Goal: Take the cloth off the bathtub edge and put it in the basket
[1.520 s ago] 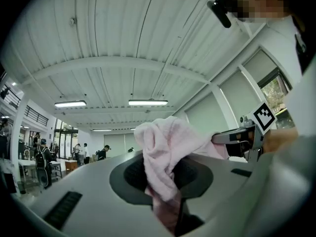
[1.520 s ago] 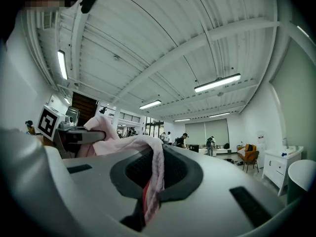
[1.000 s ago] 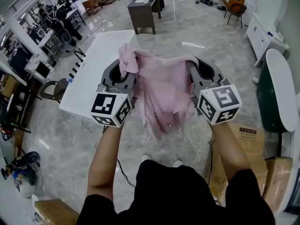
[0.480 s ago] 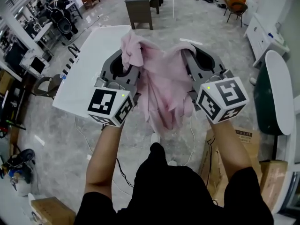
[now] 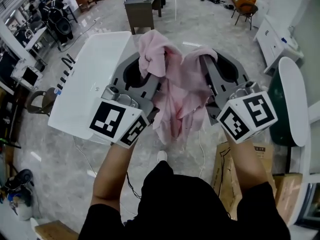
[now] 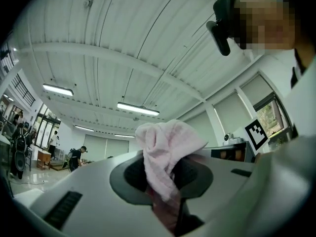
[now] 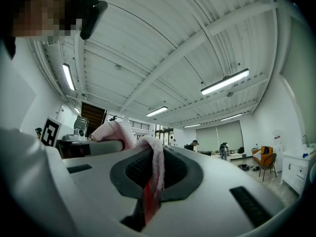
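The left claw (image 6: 165,184) is clamped partway shut on a thick bunched corner of the soft, pale-pink cloth (image 5: 176,100), and a wad of fabric bulges up above its dark ribbed pads. The right claw (image 7: 150,181) is pressed almost together on a thin folded edge of the same cloth. Between the two claws the crumpled fabric hangs in loose folds in the air. Below it is the glossy grey marbled floor (image 5: 65,169), and a smooth white rectangular tabletop (image 5: 92,79) stands to the left.

One cloth (image 5: 177,96); two grippers, left gripper (image 5: 144,73) and right gripper (image 5: 219,70); one white table (image 5: 95,84) at ten o'clock; one desk (image 5: 137,10) at twelve
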Demonstrator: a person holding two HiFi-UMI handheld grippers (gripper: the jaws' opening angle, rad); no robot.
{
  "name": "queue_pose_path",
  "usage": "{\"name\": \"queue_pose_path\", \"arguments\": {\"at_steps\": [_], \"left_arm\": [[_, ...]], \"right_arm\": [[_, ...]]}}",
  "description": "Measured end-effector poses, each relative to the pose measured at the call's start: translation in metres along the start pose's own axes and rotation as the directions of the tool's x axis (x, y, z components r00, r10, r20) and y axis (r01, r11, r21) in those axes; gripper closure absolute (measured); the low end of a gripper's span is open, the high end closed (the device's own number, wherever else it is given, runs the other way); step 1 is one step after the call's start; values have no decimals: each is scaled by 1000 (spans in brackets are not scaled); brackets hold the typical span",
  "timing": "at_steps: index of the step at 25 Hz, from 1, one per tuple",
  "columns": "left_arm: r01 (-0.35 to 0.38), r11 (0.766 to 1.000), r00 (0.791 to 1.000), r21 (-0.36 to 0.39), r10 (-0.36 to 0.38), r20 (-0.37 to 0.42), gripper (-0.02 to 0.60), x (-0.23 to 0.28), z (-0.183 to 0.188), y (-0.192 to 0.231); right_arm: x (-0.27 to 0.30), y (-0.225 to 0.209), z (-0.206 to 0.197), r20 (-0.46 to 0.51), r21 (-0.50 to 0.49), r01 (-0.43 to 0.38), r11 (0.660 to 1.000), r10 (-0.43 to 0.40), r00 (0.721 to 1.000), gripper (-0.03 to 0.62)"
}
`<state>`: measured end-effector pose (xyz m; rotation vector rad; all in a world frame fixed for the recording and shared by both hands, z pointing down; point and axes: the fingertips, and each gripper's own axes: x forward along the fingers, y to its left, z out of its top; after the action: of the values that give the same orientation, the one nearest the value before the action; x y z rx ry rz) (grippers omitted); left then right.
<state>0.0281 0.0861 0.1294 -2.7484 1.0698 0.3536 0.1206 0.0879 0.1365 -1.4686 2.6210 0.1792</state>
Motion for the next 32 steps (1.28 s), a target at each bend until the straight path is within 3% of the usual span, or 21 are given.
{"name": "queue_pose_path", "arguments": {"at_steps": [10, 20, 29, 32], "left_arm": [[-13, 999, 1000, 49, 11, 25, 485, 42, 4, 93], [-15, 998, 1000, 67, 14, 13, 485, 79, -26, 177], [-74, 993, 997, 97, 75, -11, 485, 101, -42, 268], [-94, 991, 995, 98, 97, -26, 485, 99, -48, 284]], "right_arm": [[90, -44, 6, 3, -67, 58, 996, -58, 998, 559], [182, -79, -4, 14, -78, 89, 993, -89, 996, 559], [242, -116, -8, -6, -82, 138, 987, -139, 990, 559], [260, -115, -10, -18, -99, 118, 988, -120, 993, 559]]}}
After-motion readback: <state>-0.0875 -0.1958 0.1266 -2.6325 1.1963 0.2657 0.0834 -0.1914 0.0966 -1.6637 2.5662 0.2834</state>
